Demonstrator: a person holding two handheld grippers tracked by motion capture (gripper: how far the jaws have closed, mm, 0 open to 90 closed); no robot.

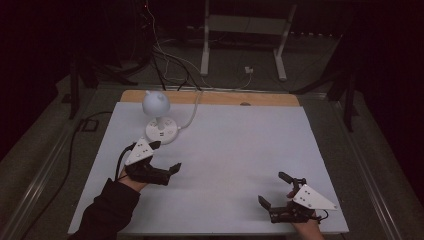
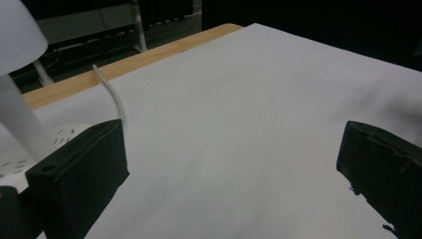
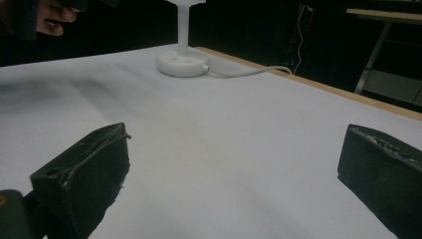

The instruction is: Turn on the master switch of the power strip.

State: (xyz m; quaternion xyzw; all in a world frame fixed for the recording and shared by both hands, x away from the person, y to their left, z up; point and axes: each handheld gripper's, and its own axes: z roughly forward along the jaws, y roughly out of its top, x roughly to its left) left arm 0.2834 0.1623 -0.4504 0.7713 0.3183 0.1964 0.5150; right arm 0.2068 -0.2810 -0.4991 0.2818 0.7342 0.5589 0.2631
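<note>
- The lamp [image 1: 159, 117] is a small white desk one, matte plastic by the look of it: rounded dome shade, thin straight stem, flat round base with little slots or buttons (too dim to say which). It sits near the far left corner of the tabletop [image 1: 240, 150].
- A white cord [image 1: 192, 114] curves from the base off over the far edge.
- The tabletop is covered by a smooth, pale matte sheet, with a strip of light wood showing along the far edge.
- The left gripper [image 1: 167, 157] hovers just on the near side of the lamp base, jaws spread wide and holding nothing. One chunky black jaw points at the base. Dark sleeve comes in from the near left corner.
- The right gripper [image 1: 274, 189] is low by the near right corner, well apart from the lamp, jaws also wide open and empty, aimed left across the tabletop.
</note>
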